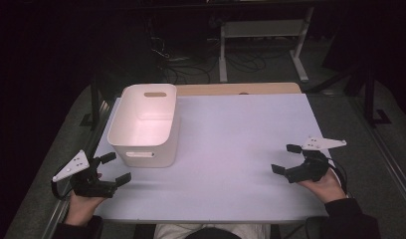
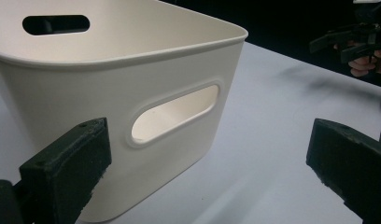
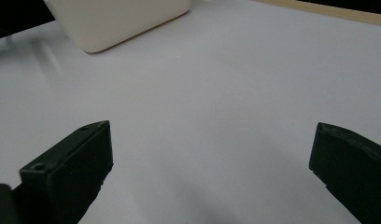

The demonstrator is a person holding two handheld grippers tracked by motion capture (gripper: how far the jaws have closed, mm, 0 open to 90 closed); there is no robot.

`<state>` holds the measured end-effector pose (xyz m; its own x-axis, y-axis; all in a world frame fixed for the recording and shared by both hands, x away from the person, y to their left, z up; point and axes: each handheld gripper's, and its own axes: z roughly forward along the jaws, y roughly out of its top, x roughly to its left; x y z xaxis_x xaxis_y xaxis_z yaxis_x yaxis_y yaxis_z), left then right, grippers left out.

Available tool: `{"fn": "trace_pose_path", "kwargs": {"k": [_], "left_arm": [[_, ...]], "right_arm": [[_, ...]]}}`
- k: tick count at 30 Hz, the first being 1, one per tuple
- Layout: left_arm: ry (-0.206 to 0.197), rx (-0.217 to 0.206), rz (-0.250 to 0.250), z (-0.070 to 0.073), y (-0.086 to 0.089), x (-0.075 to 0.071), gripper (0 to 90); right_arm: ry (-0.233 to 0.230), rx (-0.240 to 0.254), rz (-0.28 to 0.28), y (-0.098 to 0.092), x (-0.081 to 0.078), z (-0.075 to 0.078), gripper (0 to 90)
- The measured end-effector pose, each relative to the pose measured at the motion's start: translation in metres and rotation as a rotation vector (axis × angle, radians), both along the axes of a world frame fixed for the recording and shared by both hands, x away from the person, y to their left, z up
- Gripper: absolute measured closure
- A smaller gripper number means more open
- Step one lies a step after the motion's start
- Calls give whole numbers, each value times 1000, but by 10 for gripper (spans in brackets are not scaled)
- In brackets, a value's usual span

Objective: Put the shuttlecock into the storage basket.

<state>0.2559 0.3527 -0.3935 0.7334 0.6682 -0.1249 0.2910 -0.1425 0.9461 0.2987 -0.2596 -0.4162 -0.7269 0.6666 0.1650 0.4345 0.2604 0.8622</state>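
Note:
A white plastic bin (image 1: 146, 124) with handle slots stands empty on the left part of the pale table (image 1: 241, 144). My left gripper (image 1: 115, 168) rests at the table's front left corner, just in front of the bin, open with nothing between its jaws. In the left gripper view the bin (image 2: 114, 88) looms close, its handle slot facing me between the jaws. My right gripper (image 1: 285, 158) sits open near the table's right edge, jaws pointing left over bare tabletop. The right gripper view catches the bin's base (image 3: 123, 21) far off at top left.
A wooden strip (image 1: 241, 88) borders the table's far edge. Beyond it stand a white desk frame (image 1: 260, 45) and cables on a dark floor. In the left gripper view the other hand with its gripper (image 2: 356, 44) appears at top right.

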Motion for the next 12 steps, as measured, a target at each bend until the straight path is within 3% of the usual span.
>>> {"fn": "trace_pose_path", "kwargs": {"k": [12], "left_arm": [[-1, -2, -1, 0, 0, 0, 0]], "right_arm": [[-10, 12, -47, -11, -9, -10, 0]]}}
